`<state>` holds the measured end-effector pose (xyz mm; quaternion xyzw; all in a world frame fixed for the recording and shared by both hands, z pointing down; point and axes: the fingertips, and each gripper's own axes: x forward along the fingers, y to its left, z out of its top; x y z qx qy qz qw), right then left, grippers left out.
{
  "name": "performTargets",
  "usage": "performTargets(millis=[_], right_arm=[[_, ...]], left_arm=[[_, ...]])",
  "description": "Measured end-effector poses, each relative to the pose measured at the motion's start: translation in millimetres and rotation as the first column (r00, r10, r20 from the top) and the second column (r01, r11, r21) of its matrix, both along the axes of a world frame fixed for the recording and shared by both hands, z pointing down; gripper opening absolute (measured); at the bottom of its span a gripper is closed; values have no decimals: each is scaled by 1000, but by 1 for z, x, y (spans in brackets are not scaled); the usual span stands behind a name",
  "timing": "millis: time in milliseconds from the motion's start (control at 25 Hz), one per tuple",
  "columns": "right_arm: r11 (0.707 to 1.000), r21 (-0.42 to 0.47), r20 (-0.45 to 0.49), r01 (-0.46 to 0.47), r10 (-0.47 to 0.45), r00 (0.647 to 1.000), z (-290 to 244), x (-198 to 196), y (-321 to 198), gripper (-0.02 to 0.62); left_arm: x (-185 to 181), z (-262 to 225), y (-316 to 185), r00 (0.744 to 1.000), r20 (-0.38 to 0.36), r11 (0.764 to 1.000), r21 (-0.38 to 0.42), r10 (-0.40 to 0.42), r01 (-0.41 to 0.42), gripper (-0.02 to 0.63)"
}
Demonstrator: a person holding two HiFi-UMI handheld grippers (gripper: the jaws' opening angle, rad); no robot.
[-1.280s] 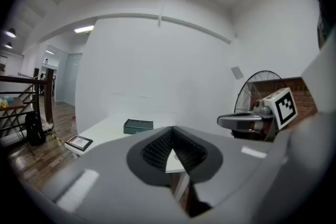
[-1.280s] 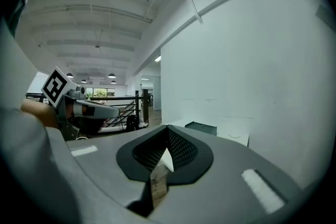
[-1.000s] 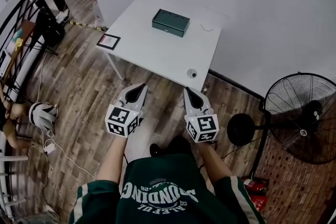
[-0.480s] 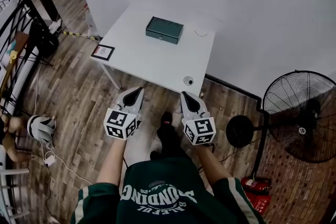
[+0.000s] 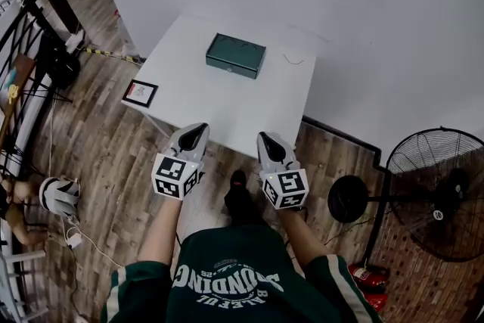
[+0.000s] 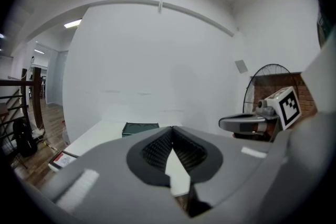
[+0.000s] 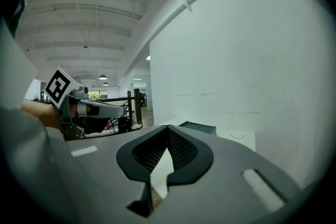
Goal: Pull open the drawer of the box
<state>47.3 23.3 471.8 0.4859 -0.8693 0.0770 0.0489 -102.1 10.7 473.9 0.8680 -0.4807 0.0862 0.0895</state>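
Note:
A dark green box [image 5: 236, 55] lies on the far half of a white table [image 5: 197, 91], its long front side facing me. Both grippers hover side by side at the table's near edge, well short of the box. My left gripper [image 5: 198, 129] is shut with nothing in it, and my right gripper [image 5: 266, 138] is shut and empty too. In the left gripper view the box [image 6: 140, 128] shows just beyond the closed tips [image 6: 172, 127]. The right gripper view has the box [image 7: 198, 126] ahead of its closed tips [image 7: 167, 126].
A small framed picture [image 5: 141, 93] sits low by the table's left corner. A thin wire [image 5: 293, 59] lies on the table to the right of the box. A black standing fan [image 5: 435, 193] is at the right, a white wall behind the table, and railings [image 5: 23, 49] at the left.
The person has stepped closer to the table, so both grippers now reach its near edge. The small round object at the table's front edge has gone out of sight. Both grippers stay shut.

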Motion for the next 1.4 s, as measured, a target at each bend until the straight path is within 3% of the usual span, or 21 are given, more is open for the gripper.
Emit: performTargets(millis=[320,560,1120,1400], right_arm=[[999,-5,4,34,-34,999,-7,1,-118,2],[997,-8,-3,76,-77,997,-7,-3,-181,2],[998,-42,-4,56,-57,998,3,-18,-240,2],[993,-107,-17,46,-48,999,31,-31,-252,2]], left_arm=[[6,1,-119,999,34,1000,-25,-17,18,52],[9,-1,-178,999,18,999,-34,-38,39,52],[-2,13,-246,1000,-9,997,-72,-16,15,52],[1,69,-257,1000,-2,985,-170,9,-9,52]])
